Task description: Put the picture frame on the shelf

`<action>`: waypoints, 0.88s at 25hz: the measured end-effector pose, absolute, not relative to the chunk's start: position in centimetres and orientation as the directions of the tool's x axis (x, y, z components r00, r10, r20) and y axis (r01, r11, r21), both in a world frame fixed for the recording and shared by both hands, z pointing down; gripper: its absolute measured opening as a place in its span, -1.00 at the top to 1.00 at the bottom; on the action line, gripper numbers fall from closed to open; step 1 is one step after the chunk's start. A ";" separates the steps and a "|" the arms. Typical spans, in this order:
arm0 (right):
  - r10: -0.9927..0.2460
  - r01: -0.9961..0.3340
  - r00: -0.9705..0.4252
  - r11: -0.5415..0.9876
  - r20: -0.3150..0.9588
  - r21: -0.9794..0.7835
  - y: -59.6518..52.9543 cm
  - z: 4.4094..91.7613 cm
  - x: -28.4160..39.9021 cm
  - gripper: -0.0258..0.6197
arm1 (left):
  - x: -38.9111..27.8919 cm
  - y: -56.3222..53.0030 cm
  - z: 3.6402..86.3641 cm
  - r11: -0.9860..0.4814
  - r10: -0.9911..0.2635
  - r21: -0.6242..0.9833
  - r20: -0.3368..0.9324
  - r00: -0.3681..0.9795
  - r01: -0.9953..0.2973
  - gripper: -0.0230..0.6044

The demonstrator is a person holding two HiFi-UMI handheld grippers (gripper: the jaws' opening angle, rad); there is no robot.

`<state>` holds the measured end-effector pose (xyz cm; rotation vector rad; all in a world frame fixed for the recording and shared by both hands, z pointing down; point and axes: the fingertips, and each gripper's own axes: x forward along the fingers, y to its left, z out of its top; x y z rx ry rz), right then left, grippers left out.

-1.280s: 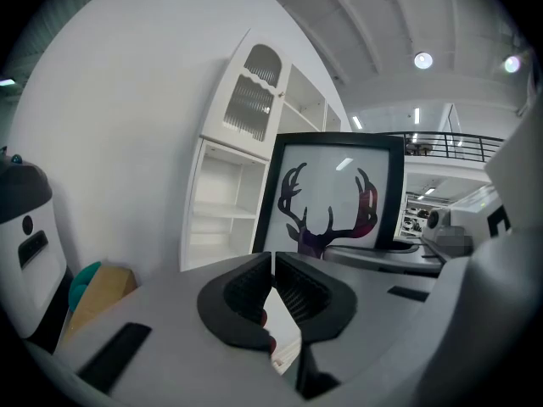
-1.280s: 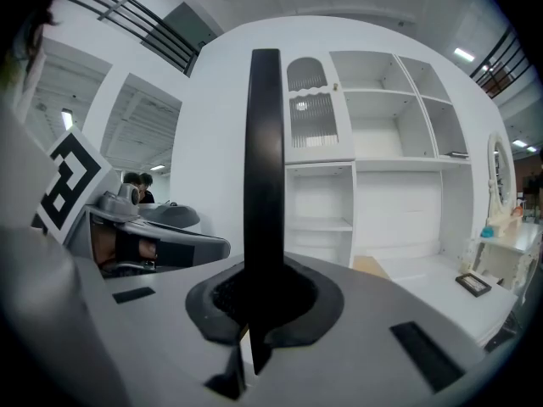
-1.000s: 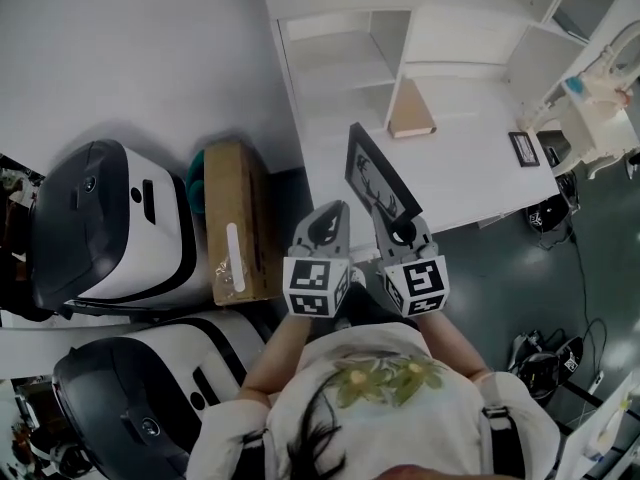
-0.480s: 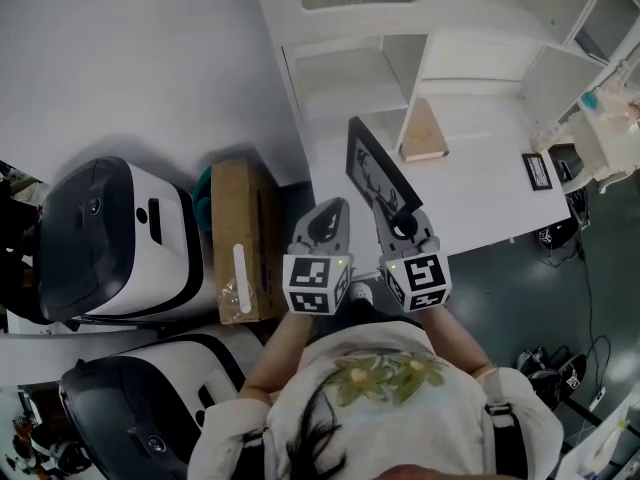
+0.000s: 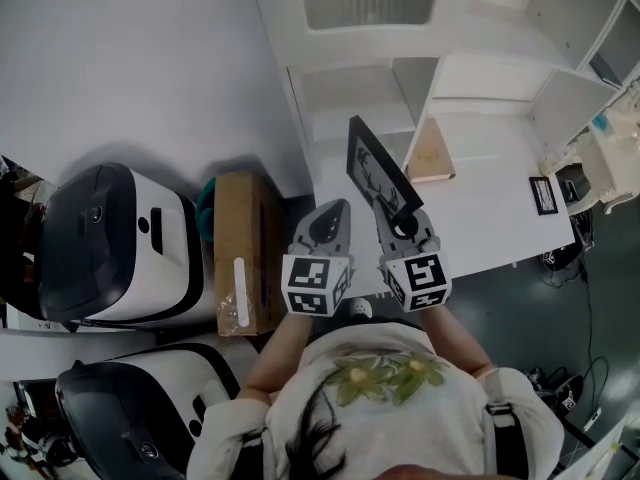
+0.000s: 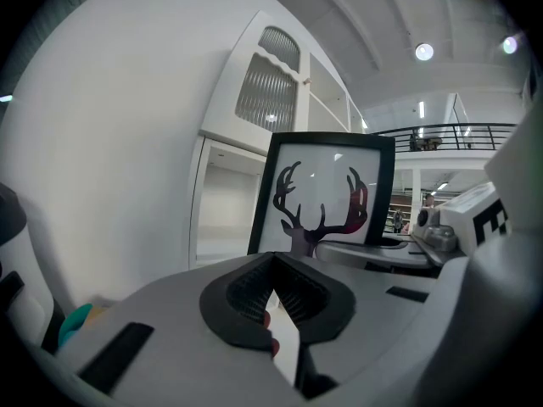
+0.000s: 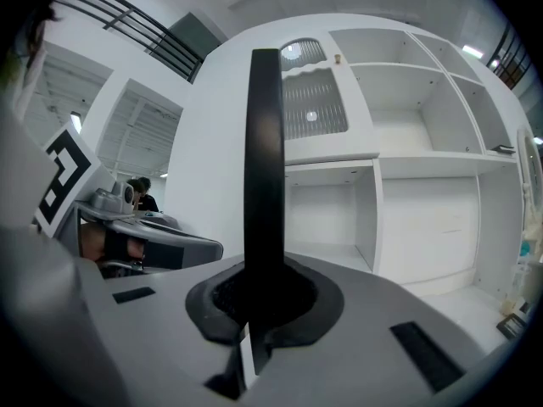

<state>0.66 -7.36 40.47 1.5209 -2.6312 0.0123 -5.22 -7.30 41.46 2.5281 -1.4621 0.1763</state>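
A black picture frame [image 5: 376, 171] with a deer-antler print stands upright and edge-on in my right gripper [image 5: 399, 218], which is shut on its lower edge. In the right gripper view the frame [image 7: 264, 168] rises as a dark bar from between the jaws, with the white shelf unit [image 7: 399, 219] behind it. The left gripper view shows the print's face [image 6: 327, 195] just right of my left gripper [image 6: 276, 299], whose jaws are shut with nothing between them. In the head view the left gripper [image 5: 326, 226] hangs beside the right one, in front of the shelf's open cubbies [image 5: 362, 93].
A thin tan book [image 5: 433, 152] lies on the white desk surface [image 5: 490, 198], and a small dark frame [image 5: 546, 194] sits near its right edge. A cardboard box [image 5: 238, 248] and two black-and-white machines [image 5: 105, 243] stand at the left. Cables lie on the dark floor at right.
The head view has shifted, so the shelf and desk sit a little lower and closer in the picture. Both grippers and the held frame keep their pose.
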 end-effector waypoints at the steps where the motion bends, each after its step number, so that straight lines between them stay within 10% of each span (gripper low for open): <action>1: -0.864 -0.864 -0.496 0.501 0.090 0.044 -7.7 40.5 0.8 0.81 | -5.2 -7.6 41.5 -0.480 -0.843 0.125 0.210 0.496 -0.869 0.84; 22: -0.859 -0.859 -0.506 0.510 0.077 0.041 -13.3 40.7 2.1 0.82 | -3.8 -12.4 42.4 -0.453 -0.853 0.123 0.228 0.470 -0.883 0.84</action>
